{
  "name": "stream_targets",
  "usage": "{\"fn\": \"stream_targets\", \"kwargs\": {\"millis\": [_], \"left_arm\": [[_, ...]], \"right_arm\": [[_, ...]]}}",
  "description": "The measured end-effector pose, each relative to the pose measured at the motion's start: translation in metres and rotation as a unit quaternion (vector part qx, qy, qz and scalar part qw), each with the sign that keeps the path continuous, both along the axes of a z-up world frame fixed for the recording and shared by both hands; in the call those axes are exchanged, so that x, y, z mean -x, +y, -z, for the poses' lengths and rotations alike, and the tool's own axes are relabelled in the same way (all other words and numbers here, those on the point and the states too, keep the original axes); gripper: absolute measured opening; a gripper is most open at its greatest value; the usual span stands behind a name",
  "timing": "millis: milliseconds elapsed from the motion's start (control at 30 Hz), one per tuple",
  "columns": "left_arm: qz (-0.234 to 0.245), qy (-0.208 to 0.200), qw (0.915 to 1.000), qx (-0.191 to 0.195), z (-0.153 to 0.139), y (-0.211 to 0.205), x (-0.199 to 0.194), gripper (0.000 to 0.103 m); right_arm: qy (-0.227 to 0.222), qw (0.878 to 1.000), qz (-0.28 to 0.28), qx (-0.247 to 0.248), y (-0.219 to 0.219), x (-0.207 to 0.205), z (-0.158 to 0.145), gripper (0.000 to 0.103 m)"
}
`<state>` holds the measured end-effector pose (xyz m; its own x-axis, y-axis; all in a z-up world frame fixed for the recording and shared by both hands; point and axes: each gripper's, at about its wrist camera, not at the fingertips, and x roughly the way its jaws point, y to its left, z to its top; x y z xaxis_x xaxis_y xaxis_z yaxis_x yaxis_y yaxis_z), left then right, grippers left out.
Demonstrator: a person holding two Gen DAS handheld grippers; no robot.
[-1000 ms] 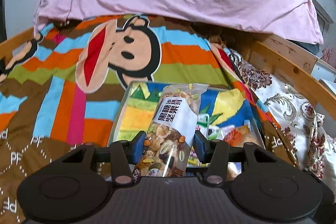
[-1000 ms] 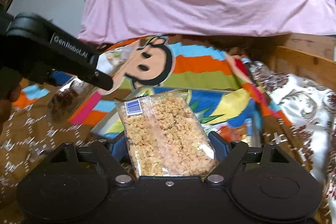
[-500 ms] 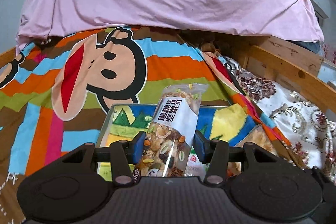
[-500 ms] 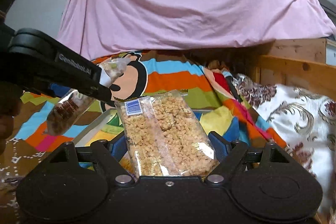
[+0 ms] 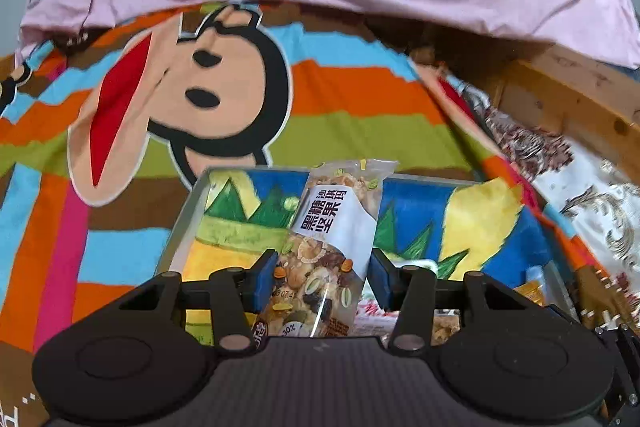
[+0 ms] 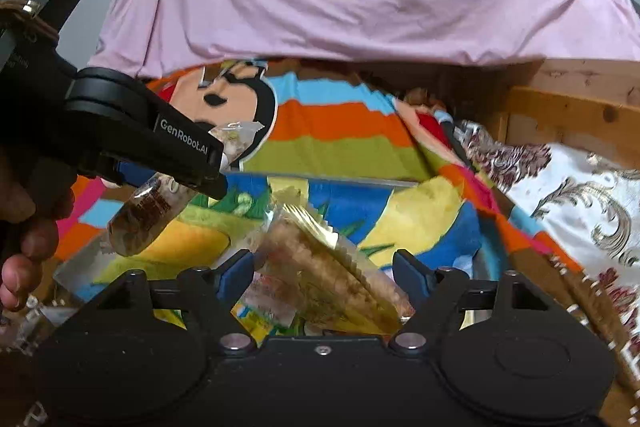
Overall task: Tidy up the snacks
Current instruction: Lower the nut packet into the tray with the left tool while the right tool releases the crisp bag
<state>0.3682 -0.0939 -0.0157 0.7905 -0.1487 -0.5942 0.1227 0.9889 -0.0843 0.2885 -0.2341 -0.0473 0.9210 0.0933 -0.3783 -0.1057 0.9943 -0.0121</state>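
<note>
1. Both my jaws carry snacks: my left gripper is about half closed, its blue pads pressing the sides of a clear nut mix packet that stands upright.
2. My right gripper has its jaws closing; the crumbly snack bag lies tilted between them, and I cannot tell whether both pads touch it.
3. Below both sits a clear plastic bin at 6 o'clock on the striped monkey blanket.
4. Inside the bin I see a colourful printed bag and more packets at 5 o'clock, too hidden to name.
</note>
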Motion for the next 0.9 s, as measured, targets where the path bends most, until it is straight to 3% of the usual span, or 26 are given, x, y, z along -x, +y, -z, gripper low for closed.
{"fn": "stream_targets", "kwargs": {"millis": [200, 433, 633, 900], "left_arm": [[-0.009, 0.028, 0.9995, -0.012, 0.020, 0.002, -0.007, 0.053], [-0.010, 0.069, 0.9975, 0.006, 0.030, 0.004, -0.012, 0.053], [-0.014, 0.063, 0.9977, 0.021, 0.025, 0.009, -0.011, 0.073], [-0.029, 0.041, 0.9979, 0.040, 0.007, 0.023, 0.004, 0.085]], "right_arm": [[0.021, 1.000, -0.009, 0.005, 0.004, -0.005, 0.007, 0.078], [0.050, 0.998, -0.034, -0.006, 0.006, -0.007, 0.006, 0.083], [0.059, 0.997, -0.034, -0.026, 0.004, -0.007, 0.003, 0.088], [0.036, 0.998, -0.028, -0.048, -0.002, 0.008, -0.019, 0.098]]}}
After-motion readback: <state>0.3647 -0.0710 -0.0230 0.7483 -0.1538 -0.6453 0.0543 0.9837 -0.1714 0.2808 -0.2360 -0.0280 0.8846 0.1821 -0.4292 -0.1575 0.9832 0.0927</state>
